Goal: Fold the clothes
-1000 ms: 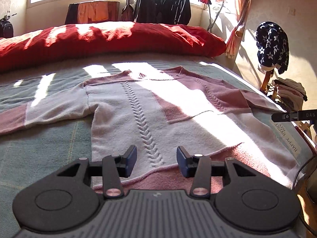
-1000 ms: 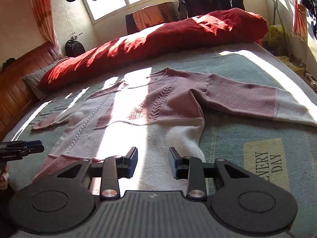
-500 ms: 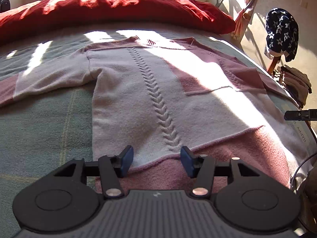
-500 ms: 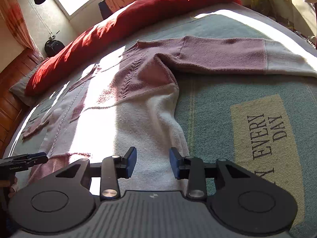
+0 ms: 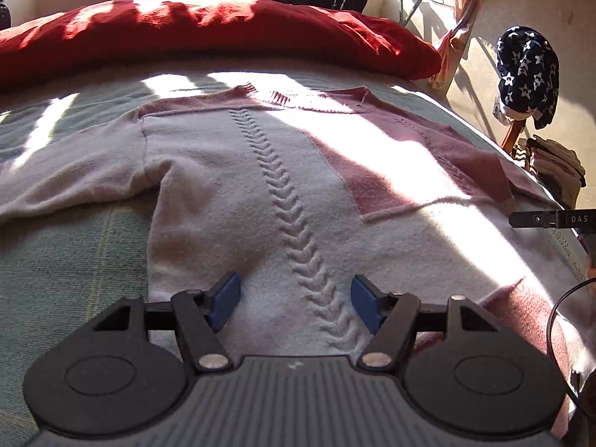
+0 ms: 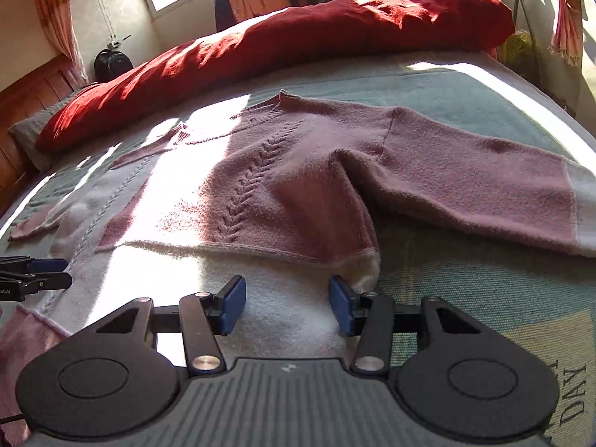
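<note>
Left wrist, left gripper just opening over sweater

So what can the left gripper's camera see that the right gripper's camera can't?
Only the left wrist view shows the star-patterned garment draped at the bedside and the folded clothes below it. Only the right wrist view shows the sweater's long pink sleeve, the black backpack by the wall and the lettering on the bedcover. Both show the pink-and-white sweater spread flat, the red duvet, and an open gripper near the hem: left gripper, right gripper.
</note>
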A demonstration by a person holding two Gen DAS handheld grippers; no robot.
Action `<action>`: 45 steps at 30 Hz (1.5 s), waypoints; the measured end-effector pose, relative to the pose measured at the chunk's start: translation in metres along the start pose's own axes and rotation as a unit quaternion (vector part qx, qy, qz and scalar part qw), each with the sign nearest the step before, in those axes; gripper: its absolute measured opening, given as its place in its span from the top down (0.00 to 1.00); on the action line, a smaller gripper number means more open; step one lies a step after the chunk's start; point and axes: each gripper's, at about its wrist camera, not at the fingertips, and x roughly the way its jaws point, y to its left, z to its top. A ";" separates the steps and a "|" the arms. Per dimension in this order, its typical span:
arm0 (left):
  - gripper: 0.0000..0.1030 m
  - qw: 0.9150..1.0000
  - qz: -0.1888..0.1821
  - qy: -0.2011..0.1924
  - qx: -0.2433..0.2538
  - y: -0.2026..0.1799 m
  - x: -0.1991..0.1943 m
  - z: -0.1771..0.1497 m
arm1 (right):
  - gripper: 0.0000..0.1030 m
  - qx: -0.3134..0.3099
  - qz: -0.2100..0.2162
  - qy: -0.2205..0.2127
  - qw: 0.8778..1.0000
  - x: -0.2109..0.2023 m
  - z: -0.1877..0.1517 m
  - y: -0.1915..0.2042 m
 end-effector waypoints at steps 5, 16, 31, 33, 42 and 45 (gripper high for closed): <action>0.33 1.000 0.005 0.009 0.013 -0.012 -0.018 0.006 | 0.40 -0.003 -0.023 -0.008 1.000 -0.031 0.005 0.007; 0.22 0.996 0.028 0.019 0.082 -0.061 -0.010 -0.020 | 0.33 -0.142 -0.016 0.037 0.989 0.012 -0.032 0.110; 0.21 0.995 0.011 -0.039 0.094 -0.086 -0.068 -0.029 | 0.15 -0.187 -0.042 -0.011 0.981 -0.048 -0.076 0.143; 0.21 0.994 0.011 -0.027 0.102 -0.095 -0.058 -0.032 | 0.13 -0.199 -0.031 -0.014 0.979 -0.038 -0.073 0.157; 0.18 0.998 0.026 0.012 0.063 -0.085 -0.072 -0.090 | 0.00 -0.168 -0.029 0.009 0.985 -0.023 -0.115 0.151; 0.17 0.997 0.028 0.016 0.068 -0.086 -0.085 -0.101 | 0.00 -0.169 -0.035 0.001 0.985 -0.035 -0.130 0.150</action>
